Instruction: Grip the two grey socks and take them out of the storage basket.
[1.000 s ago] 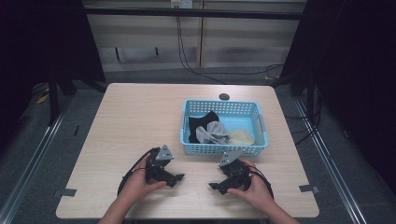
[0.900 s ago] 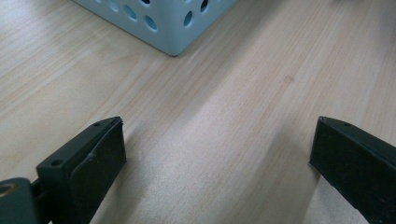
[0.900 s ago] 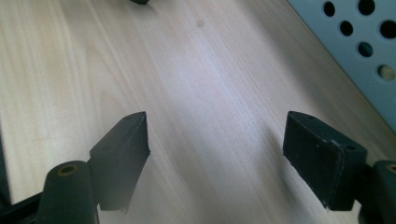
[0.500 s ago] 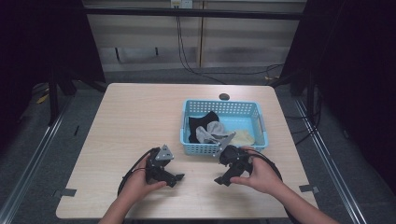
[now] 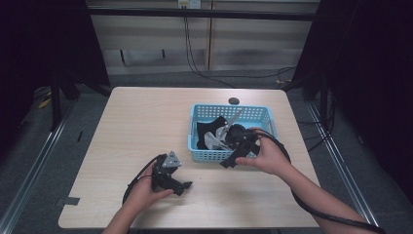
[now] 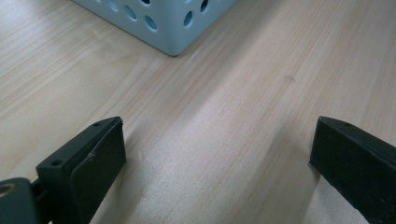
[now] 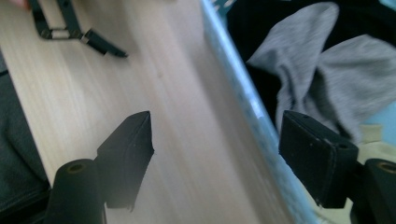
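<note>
A light blue perforated basket [image 5: 229, 108] stands right of the table's middle, holding a black garment [image 5: 207, 130] and a grey garment [image 5: 214, 139]. My right gripper [image 5: 228, 157] is raised over the basket's near wall, open. Its jaws have just been closing a little with nothing between them. In the right gripper view it [image 7: 215, 149] straddles the basket rim [image 7: 243, 93], with the grey garment [image 7: 327, 60] and a cream cloth [image 7: 373, 135] to the right. My left gripper [image 5: 182, 186] rests low at the front left, open. Its jaws [image 6: 217, 154] frame bare wood near the basket's corner [image 6: 159, 23].
A small black round object [image 5: 234, 101] lies on the table beyond the basket. The wooden table [image 5: 136, 126] is bare to the left of the basket. Cables trail from both grippers, the right one looping past the person's forearm [image 5: 311, 190].
The right hand has lifted its gripper from the front of the table up and forward to the basket's near wall. The left gripper has stayed where it was.
</note>
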### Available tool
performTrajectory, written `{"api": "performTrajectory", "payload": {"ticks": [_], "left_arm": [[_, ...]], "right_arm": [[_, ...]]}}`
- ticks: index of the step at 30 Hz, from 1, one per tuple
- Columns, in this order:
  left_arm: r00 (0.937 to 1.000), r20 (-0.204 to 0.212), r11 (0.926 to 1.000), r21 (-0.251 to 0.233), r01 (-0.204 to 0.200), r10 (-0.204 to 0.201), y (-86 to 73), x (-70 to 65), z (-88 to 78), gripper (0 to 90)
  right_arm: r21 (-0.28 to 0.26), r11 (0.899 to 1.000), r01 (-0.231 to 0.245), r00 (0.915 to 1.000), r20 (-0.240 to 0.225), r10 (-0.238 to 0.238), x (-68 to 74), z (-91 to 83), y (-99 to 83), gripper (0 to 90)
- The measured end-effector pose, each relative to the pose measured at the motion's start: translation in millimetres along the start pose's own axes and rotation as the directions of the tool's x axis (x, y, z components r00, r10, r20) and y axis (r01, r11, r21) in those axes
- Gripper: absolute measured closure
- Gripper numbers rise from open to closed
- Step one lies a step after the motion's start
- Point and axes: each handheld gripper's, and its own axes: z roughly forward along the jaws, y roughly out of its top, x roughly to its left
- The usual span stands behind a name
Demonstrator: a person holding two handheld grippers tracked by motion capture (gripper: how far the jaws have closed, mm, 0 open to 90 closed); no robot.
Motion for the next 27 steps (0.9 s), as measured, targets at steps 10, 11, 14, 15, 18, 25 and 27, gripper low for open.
{"api": "performTrajectory", "payload": {"ticks": [10,11,14,15,18,25,27], "left_arm": [[1.0,-0.001,0.9999,-0.009,0.006,-0.006,0.0,-0.4,0.6,2.8],[1.0,-0.001,0.9999,-0.012,0.008,-0.008,-0.2,-0.4,0.8,2.8],[1.0,-0.001,0.9999,-0.011,0.007,-0.007,-0.2,-0.4,0.8,2.8],[1.0,-0.001,0.9999,-0.012,0.008,-0.008,-0.2,-0.4,0.8,2.8],[1.0,-0.001,0.9999,-0.011,0.007,-0.007,-0.2,-0.4,0.8,2.8],[1.0,0.002,0.9999,-0.011,0.007,-0.007,-0.1,-0.2,0.7,2.8],[1.0,-0.001,0.9999,-0.008,0.006,-0.006,0.0,-0.3,0.5,2.8]], "right_arm": [[-0.004,0.998,-0.065,0.997,0.041,0.065,-29.0,2.8,25.1,26.8],[-0.008,0.998,-0.066,0.9968,0.045,0.067,-32.7,4.0,27.3,26.9],[0.0,0.996,-0.089,0.9932,0.076,0.089,-41.9,8.6,33.5,27.3],[0.004,0.995,-0.101,0.9905,0.095,0.1,-48.1,13.0,36.3,28.7],[0.016,0.993,-0.117,0.9875,0.108,0.115,-54.5,17.9,38.0,28.8],[0.052,0.988,-0.143,0.9861,0.092,0.138,-64.6,42.6,38.8,31.8],[0.056,0.987,-0.151,0.9856,0.085,0.146,-65.5,48.6,38.7,34.5]]}}
